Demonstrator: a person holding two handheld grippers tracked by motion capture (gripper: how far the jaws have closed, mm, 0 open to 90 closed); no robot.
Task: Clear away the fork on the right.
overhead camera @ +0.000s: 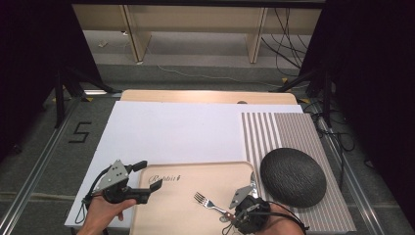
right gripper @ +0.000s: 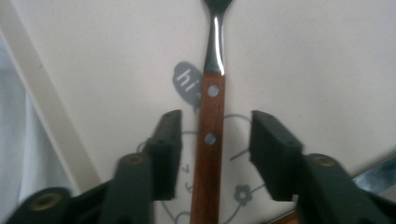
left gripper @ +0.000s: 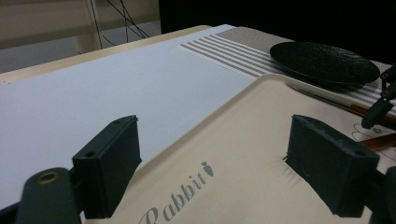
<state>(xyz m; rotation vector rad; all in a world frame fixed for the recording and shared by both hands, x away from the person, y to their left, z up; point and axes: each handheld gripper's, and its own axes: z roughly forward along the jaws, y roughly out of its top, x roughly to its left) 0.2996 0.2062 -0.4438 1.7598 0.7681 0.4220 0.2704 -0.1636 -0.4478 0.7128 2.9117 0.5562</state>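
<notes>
Fork between the right gripper's released fingers, on the beige tray

The beige tray point(overhead camera: 171, 205) lies on the counter point(overhead camera: 166, 129); the left gripper point(left gripper: 229, 172), fingers spread wide and empty, straddles its printed corner. The wooden-handled fork point(right gripper: 209, 135) lies flat between the right gripper's point(right gripper: 215, 154) parted fingers point(right gripper: 166, 149), nearer the left one, tines pointing beyond the tips.

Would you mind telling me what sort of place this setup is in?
Probably a lab or studio recording bench, not a dining room: black curtains flank the table, loose cables trail on the floor, and a taped number 5 marks the station.
</notes>
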